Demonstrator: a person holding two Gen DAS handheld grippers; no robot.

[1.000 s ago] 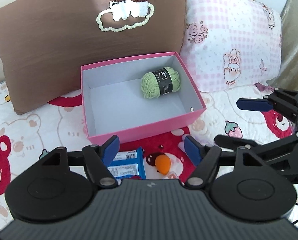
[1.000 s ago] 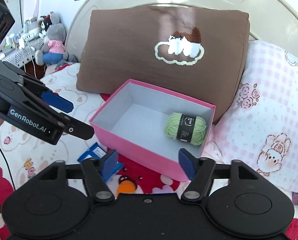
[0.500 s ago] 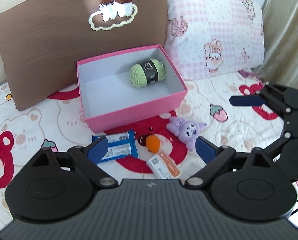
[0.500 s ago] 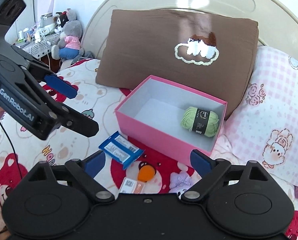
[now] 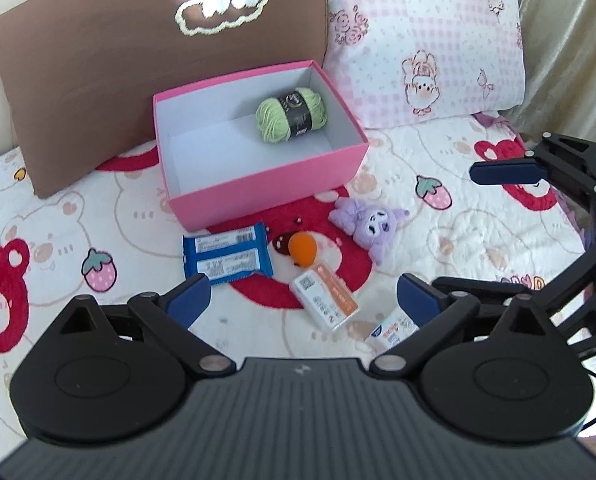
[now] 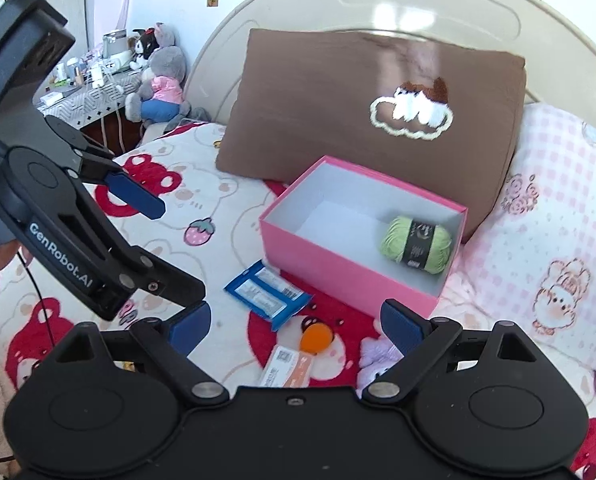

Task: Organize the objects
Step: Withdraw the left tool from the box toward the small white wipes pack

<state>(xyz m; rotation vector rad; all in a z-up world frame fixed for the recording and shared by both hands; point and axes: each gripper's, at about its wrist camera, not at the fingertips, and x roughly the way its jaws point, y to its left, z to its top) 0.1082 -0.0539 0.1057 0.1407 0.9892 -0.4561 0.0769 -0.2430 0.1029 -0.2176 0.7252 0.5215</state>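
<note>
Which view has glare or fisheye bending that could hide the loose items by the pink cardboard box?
Right wrist view: glare only on the cream headboard, edges bent, orange ball sharp. Left wrist view: even light, small white packet half hidden behind that gripper's finger.

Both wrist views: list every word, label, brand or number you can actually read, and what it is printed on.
"GenRobot.AI": white lettering on the side of the left gripper, seen in the right wrist view.
Yarn ball: black band has print, too small to read.
Blue snack packet: white labels and barcode, blurred.
Orange and white box: QR code and text, unreadable.
Small white packet: print partly hidden, unreadable.
Nothing else legible.
</note>
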